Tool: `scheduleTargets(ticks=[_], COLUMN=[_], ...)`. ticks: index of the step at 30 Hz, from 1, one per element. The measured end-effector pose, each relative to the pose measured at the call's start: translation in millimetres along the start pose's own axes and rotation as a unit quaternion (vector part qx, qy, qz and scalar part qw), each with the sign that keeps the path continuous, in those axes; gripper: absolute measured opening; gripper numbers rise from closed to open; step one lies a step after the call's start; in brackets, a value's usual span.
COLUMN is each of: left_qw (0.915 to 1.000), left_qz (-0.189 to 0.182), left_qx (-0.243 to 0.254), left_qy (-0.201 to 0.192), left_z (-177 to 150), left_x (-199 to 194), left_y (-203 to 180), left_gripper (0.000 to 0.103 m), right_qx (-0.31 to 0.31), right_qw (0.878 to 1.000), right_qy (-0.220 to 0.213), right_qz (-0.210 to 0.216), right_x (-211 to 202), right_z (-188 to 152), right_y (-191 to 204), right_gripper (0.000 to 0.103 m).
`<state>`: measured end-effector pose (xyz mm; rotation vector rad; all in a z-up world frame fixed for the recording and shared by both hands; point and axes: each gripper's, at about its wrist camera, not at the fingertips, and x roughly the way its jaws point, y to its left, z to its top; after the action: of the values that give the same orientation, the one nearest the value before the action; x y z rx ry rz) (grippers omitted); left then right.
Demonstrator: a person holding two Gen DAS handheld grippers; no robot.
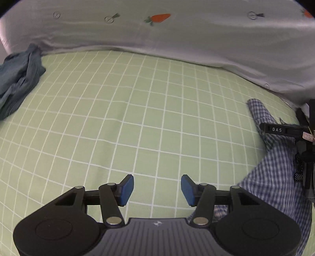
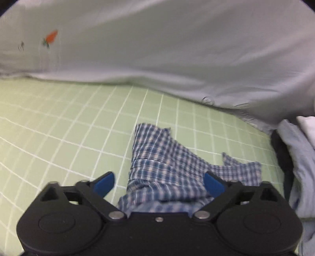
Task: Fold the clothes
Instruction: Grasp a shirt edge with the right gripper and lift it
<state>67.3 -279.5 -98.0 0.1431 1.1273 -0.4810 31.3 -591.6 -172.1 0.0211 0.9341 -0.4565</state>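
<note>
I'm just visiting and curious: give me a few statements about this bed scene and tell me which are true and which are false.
1. Both grippers are open. True: the left gripper and the right gripper each show a wide gap.
2. The checked garment is red and yellow. False: it is blue and white.
3. The green grid sheet lies under the garments. True.
4. The left gripper is clamped on the teal garment. False: that garment lies far off and untouched.
5. The pale cloth at the back has a carrot print. True.

"DAS" in white letters on black right gripper [image 1: 283, 130]; nothing else legible.
</note>
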Motion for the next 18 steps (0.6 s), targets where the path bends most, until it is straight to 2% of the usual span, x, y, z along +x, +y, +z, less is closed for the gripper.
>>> scheduleTargets(ticks=[2, 5, 10, 12, 14, 18], left_qw=[0.9999, 0.9998, 0.9997, 0.9997, 0.9997, 0.9997], left_qz=[0.003, 0.004, 0.003, 0.004, 0.005, 0.008], left_qx=[-0.010, -0.003, 0.001, 0.001, -0.001, -0.014], left_qy=[0.007, 0.017, 0.024, 0.024, 0.022, 0.019], left_z=[3, 4, 6, 7, 9, 8], left_x=[8, 17, 26, 28, 29, 29], left_y=[3, -1, -7, -9, -10, -7], left_gripper=[0.054, 0.054, 0.054, 0.054, 0.054, 0.054], right_qx=[0.013, 0.035, 0.061, 0.073, 0.086, 0.115], right_qw=[1.000, 0.999, 0.997, 0.996, 0.995, 0.991], right_qy=[0.023, 0.028, 0.022, 0.017, 0.010, -0.014], right_qz=[0.003, 0.014, 0.031, 0.039, 0.043, 0.073], right_x=[13, 18, 12, 11, 9, -3], right_z=[1, -3, -15, -18, -19, -22], right_y=[-1, -7, -19, -25, -32, -42], right_gripper=[0.068, 0.065, 0.051, 0.037, 0.028, 0.018])
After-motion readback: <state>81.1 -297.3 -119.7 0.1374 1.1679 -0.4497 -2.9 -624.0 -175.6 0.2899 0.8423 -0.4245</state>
